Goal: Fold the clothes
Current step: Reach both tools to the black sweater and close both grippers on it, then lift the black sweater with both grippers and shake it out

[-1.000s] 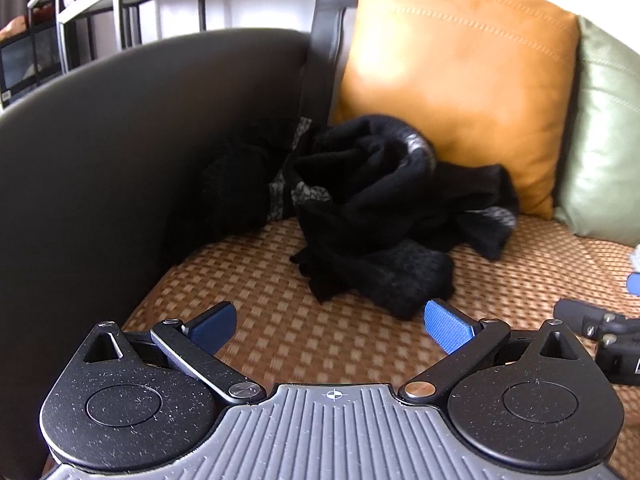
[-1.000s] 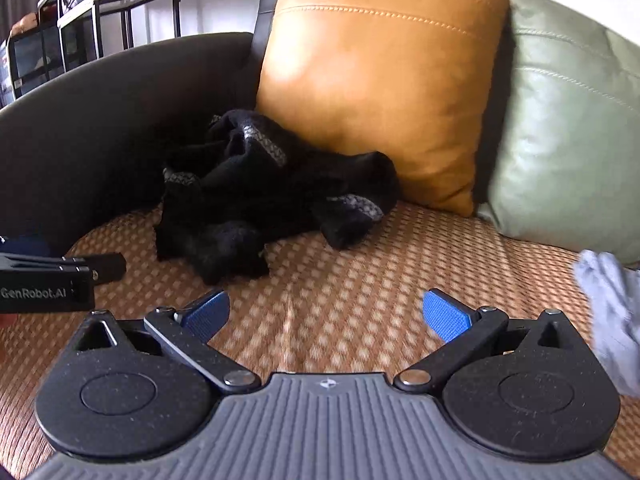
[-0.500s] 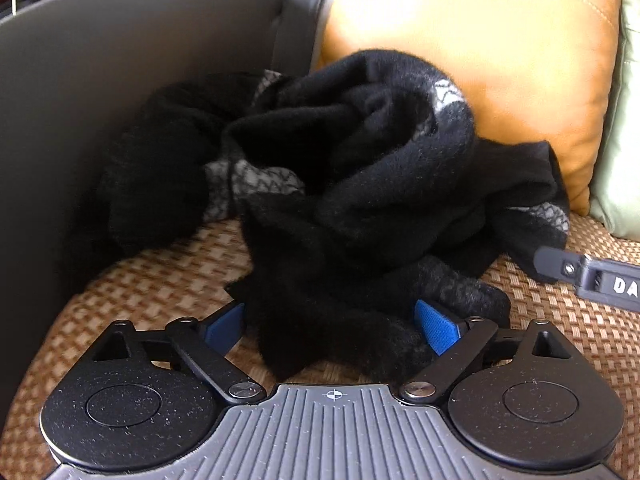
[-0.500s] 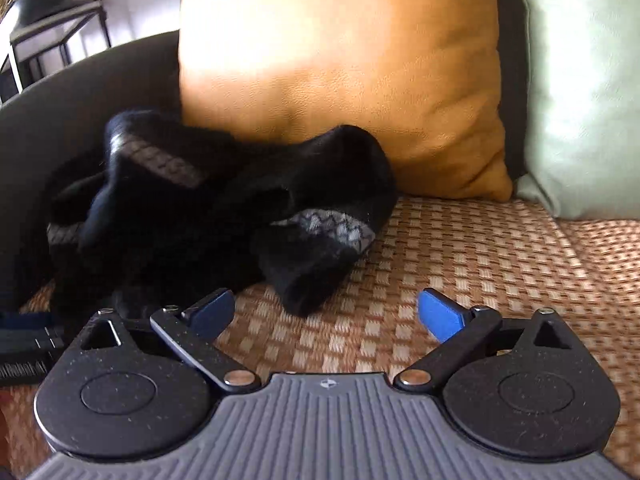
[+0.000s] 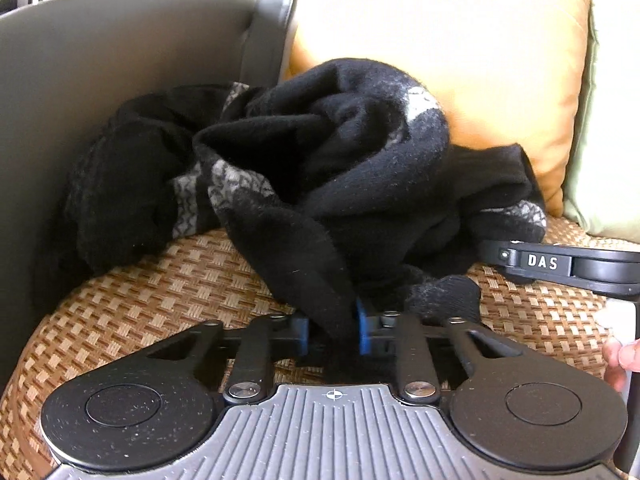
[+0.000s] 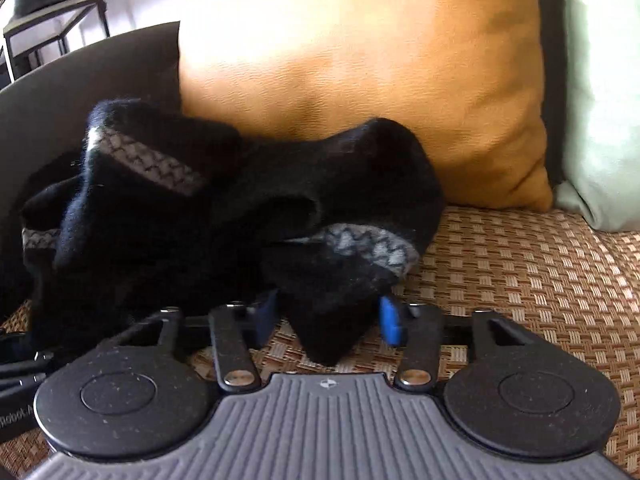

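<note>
Left wrist view: left tongs (image 5: 333,330) are pinching the sweater (image 5: 320,168) beside the orange cushion (image 5: 480,80); right tongs (image 6: 326,320), half-open, are straddling a cuff (image 6: 360,246), probably to spread it.

- An orange cushion (image 6: 360,92) leans upright against the sofa back, its lower edge on the seat.
- A pale green cushion (image 6: 600,92) stands just beside it on the right, touching it.
- The woven brown seat mat (image 6: 520,280) covers the sofa seat.
- A dark curved armrest (image 5: 100,80) rises at the left.
- A metal-framed shelf (image 6: 52,20) stands behind the sofa, far left.
</note>
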A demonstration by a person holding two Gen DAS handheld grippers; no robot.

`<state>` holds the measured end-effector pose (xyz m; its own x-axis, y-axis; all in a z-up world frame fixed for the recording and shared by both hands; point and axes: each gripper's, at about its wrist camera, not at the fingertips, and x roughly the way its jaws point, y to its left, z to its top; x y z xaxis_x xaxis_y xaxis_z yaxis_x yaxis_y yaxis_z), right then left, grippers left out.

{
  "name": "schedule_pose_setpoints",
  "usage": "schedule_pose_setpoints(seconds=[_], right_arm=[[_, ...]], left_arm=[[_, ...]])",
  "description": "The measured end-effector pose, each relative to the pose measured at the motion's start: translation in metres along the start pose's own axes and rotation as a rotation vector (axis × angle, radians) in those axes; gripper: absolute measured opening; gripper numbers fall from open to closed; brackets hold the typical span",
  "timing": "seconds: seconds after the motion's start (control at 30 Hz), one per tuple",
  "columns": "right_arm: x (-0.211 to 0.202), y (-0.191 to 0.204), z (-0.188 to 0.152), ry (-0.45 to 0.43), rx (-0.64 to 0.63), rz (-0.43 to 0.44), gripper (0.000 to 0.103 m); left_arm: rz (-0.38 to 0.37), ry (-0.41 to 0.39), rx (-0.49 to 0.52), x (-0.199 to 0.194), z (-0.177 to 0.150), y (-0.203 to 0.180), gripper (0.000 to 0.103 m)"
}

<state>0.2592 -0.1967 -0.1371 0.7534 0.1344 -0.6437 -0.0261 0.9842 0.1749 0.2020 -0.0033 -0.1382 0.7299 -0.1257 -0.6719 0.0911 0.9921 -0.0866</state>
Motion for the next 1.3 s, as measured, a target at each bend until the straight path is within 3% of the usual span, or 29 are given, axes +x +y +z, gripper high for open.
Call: schedule_pose_setpoints(seconds=[0.1,0.2,0.47,0.73,0.93,1.13,1.3], right_arm=[[-0.003,0.003,0.002,0.015,-0.001,0.017,0.017],[-0.013,0.002,0.002,-0.003,0.002,0.012,0.013],[-0.051,0.004,0.002,-0.022,0.000,0.057,0.012],[-0.126,-0.003,-0.024,-0.055,-0.040,0.100,0.012],[-0.215,-0.029,-0.063,-0.055,-0.006,0.137,0.012],[-0.307,-0.062,-0.125,-0.049,0.074,0.144,0.012],[-0.366,-0.077,-0.180,-0.004,0.070,0.098,0.012]], left_arm=[[-0.003,0.002,-0.007,-0.003,-0.001,0.001,0.010],[-0.002,0.004,-0.001,-0.010,-0.003,0.003,0.009],[0.016,0.021,-0.009,-0.035,-0.001,0.005,0.009],[-0.022,0.015,0.033,-0.107,-0.020,-0.007,0.009],[-0.093,0.003,0.036,-0.183,-0.059,-0.030,0.009],[-0.197,0.027,0.012,-0.250,-0.122,-0.055,0.009],[-0.217,0.071,0.004,-0.269,-0.162,-0.064,0.009]])
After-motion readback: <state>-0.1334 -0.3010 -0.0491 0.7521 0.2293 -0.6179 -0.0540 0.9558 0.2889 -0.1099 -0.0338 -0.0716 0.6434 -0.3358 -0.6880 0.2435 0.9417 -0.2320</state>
